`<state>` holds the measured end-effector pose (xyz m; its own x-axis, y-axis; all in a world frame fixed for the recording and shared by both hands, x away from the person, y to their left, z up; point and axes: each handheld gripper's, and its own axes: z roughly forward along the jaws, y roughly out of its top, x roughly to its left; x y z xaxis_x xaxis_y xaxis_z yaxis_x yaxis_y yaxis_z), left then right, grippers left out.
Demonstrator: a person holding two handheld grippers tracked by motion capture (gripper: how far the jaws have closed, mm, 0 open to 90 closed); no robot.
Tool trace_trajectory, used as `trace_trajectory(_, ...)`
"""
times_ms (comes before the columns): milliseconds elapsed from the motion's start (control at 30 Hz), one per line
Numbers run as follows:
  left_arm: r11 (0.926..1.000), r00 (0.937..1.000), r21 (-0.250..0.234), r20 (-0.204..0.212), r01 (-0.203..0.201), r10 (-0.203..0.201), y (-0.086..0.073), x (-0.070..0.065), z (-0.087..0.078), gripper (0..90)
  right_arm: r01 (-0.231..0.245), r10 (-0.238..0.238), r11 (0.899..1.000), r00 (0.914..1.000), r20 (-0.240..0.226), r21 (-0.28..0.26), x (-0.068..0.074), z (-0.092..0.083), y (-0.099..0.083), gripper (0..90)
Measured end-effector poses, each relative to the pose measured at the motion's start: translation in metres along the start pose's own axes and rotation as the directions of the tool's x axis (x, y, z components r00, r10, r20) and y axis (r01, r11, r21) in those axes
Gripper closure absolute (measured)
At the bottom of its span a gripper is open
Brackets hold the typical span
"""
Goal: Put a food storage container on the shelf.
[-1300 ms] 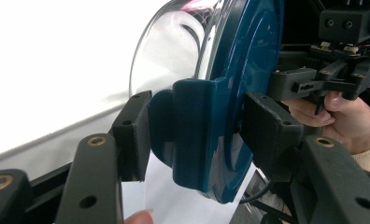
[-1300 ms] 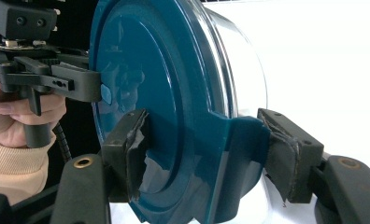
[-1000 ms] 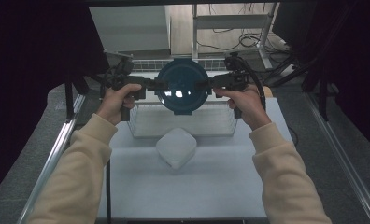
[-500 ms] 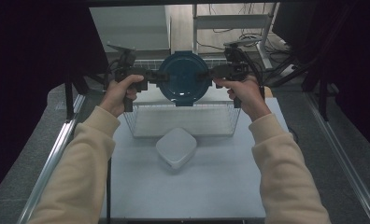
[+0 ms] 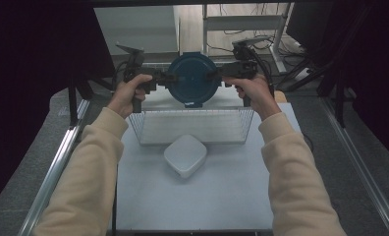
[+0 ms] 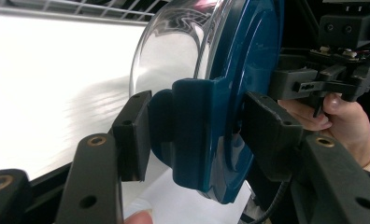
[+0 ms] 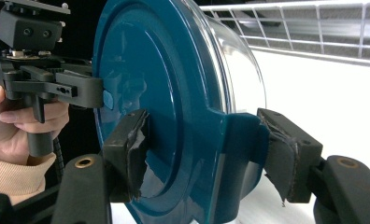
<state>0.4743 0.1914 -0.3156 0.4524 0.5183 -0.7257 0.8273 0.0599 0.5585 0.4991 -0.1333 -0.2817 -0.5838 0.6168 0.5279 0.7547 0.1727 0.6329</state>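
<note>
A round glass bowl with a dark teal lid point(image 5: 191, 78) hangs on its side above the back of the wire basket point(image 5: 148, 129), lid face toward the person. My left gripper point(image 5: 159, 78) is shut on the lid's left tab, and my right gripper point(image 5: 216, 76) is shut on the right tab. In the left gripper view my left gripper point(image 6: 199, 135) clamps the teal tab point(image 6: 197, 116), with the clear bowl point(image 6: 174, 46) to the left. In the right gripper view my right gripper point(image 7: 206, 151) holds the other tab, the lid face point(image 7: 145, 70) beside it.
A white rounded-square dish point(image 5: 185, 155) lies on the pale table point(image 5: 207, 201) just in front of the wire basket. Metal rails run along both sides of the table. Shelving and cables stand behind the far edge.
Both hands have carried the lidded bowl away from the person, toward the far edge of the basket. Both grips stay the same.
</note>
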Motion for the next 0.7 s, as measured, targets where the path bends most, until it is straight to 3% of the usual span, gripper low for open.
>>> trace_trajectory(33, 0.9997, 0.9997, -0.013, 0.007, 0.023, -0.023, 0.0, 0.002, 0.001, 45.5, -0.008, 0.008, 1.0, 1.0, -0.001, 0.004, -0.002, 0.003, 0.0, 36.1)
trace_trajectory(167, 0.9988, 0.999, -0.022, 0.01, 0.044, -0.044, 0.004, 0.007, 0.002, 45.3, -0.025, 0.025, 1.0, 0.9997, -0.007, -0.019, -0.007, 0.007, 0.003, 36.0)
trace_trajectory(400, 0.9913, 0.9918, -0.034, 0.022, 0.127, -0.126, 0.011, 0.02, 0.01, 42.7, -0.1, 0.099, 0.995, 0.9949, -0.021, -0.03, -0.018, 0.014, 0.007, 35.3)
trace_trajectory(700, 0.9784, 0.9794, -0.052, 0.038, 0.2, -0.198, 0.015, 0.033, 0.02, 40.5, -0.245, 0.244, 0.97, 0.9682, -0.055, -0.006, -0.037, 0.022, 0.01, 33.7)
